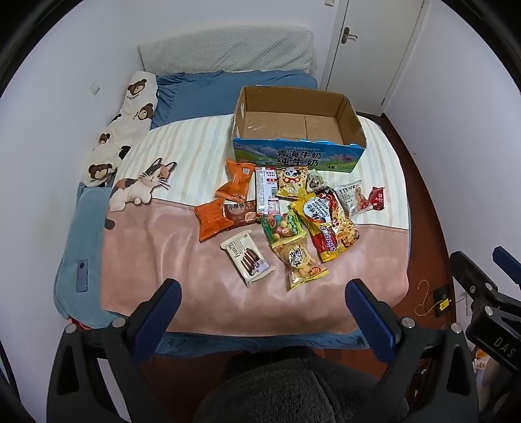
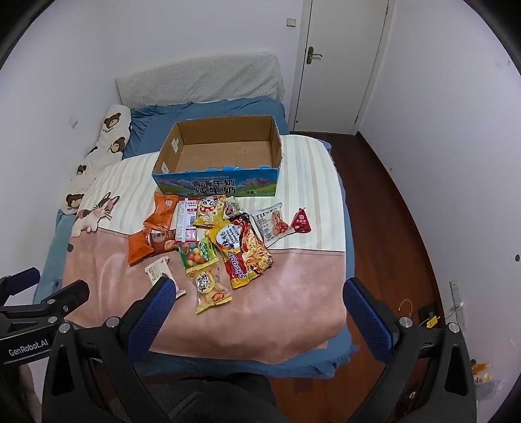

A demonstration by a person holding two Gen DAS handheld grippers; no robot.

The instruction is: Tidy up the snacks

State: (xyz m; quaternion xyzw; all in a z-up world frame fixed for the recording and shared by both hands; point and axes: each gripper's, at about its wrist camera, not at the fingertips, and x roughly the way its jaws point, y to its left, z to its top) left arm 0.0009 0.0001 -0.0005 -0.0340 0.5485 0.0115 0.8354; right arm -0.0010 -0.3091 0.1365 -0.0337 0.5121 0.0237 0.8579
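1. Snacks (image 1: pixel 286 214) lie in a loose pile on the bed (image 1: pixel 182 260), just in front of the cardboard box (image 1: pixel 294 130).
2. Nearest the pile's front edge lies a white wafer packet (image 1: pixel 246 258).
3. Left tool (image 1: pixel 263 304) and right tool (image 2: pixel 259 302) hover short of the pile, both spread wide and holding nothing.

White walls (image 2: pixel 195 29), white door (image 2: pixel 342 65), dark wood floor (image 2: pixel 390 211), bed (image 2: pixel 309 309) w/ pink blanket.
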